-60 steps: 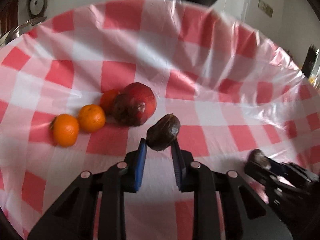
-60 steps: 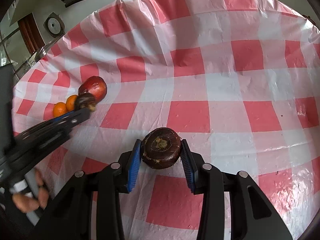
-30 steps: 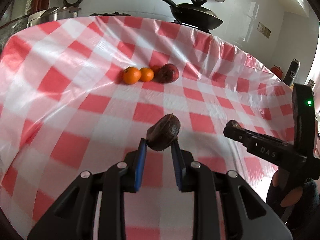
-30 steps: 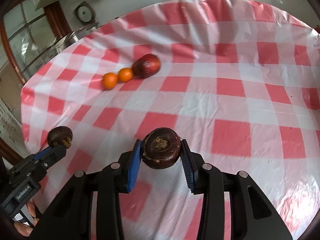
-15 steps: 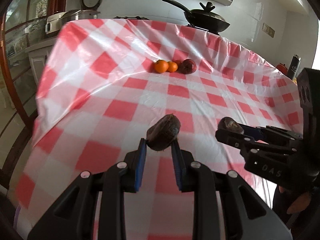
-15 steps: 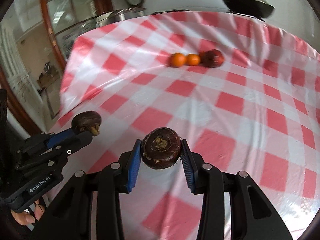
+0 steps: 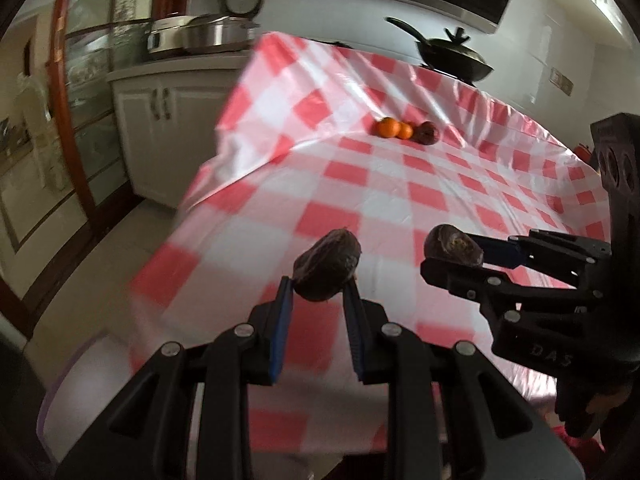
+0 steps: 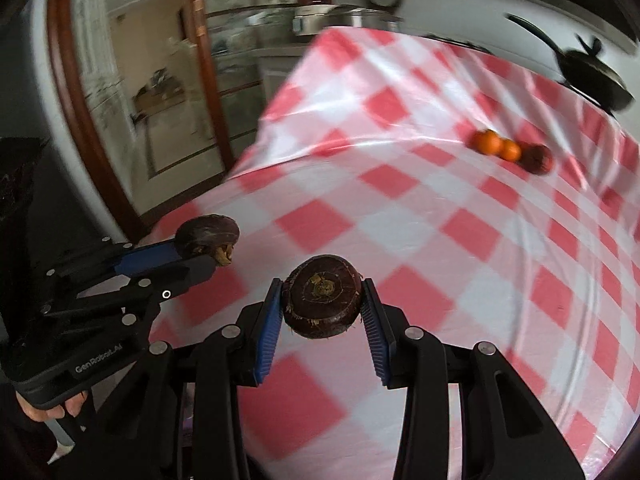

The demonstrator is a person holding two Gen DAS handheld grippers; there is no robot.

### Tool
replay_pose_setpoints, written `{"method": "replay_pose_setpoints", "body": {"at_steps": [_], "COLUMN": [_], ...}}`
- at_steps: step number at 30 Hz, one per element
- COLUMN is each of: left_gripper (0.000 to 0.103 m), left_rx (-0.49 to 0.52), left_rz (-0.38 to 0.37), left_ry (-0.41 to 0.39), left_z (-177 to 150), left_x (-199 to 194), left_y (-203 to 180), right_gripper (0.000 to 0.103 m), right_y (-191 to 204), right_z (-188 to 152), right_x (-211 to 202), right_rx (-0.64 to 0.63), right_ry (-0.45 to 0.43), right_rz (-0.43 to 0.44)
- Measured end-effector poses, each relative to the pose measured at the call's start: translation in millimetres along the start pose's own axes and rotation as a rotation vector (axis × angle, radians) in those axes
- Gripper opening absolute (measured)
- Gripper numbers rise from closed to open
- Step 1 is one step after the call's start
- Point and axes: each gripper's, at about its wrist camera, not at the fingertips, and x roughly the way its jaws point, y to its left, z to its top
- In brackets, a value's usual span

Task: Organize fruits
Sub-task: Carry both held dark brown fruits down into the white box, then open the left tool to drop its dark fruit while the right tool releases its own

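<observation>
While both sets of fingers are closed on dark brown fruits, the left gripper (image 7: 318, 300) pinches its tilted brown fruit (image 7: 327, 265) at frame centre and the right gripper (image 8: 322, 312) clamps a round flat fruit (image 8: 321, 301), stem scar toward the lens. Both hang over the near edge of the bench (image 7: 400, 200), side by side and apart. Far off, at upper right of both views, two oranges (image 7: 393, 128) touch a dark red fruit (image 7: 427, 133); bare checked cloth lies between, nothing in the way, and the left looks slightly nearer that group.

White cabinet (image 7: 160, 128), glass doors (image 8: 132, 80)
</observation>
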Motion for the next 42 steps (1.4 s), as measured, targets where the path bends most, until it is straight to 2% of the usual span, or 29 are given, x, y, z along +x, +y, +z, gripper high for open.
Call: {"method": "replay_pose_setpoints", "body": {"at_steps": [7,11,15,22,28,32,37,42], "left_gripper": [0.026,0.026,0.026,0.026,0.026,0.026,0.026,0.026], "left_rx": [-0.079,-0.119,-0.189,-0.273,-0.366,-0.421,-0.486,-0.510], "left_rz": [0.049,0.099,0.140,0.182,0.237,0.275,0.295,0.305], "left_ry": [-0.001,0.028,0.077,0.167,0.251,0.311,0.375,0.416], "left_z": [-37.6,-62.3,-88.5,-126.5,-157.1,-174.9,-190.9,-192.9], "left_x": [-39.8,-52.9,-50.6,-30.9,-16.8,-6.6,4.5,11.0], "left_y": [38.8,63.2,92.8,129.6,165.1,187.2,208.1,214.1], "right_gripper": [0.039,0.039,0.040,0.040,0.040,0.040,0.040,0.040], "right_y": [65.8,96.1,128.5,172.1,209.7,225.2,234.5,233.2], "right_z": [-9.9,-18.7,-35.9,-70.0,-93.2,-109.0,-122.1,-123.4], "right_x": [-8.0,-11.9,0.1,44.2,82.5,102.7,117.5,125.2], "right_rx": [-0.154,-0.233,-0.308,-0.425,-0.537,-0.606,-0.672,-0.693], "right_ry": [-0.014,-0.016,0.042,0.202,0.313,0.374,0.417,0.428], "right_rz": [0.101,0.173,0.257,0.312,0.315,0.280,0.232,0.236]}}
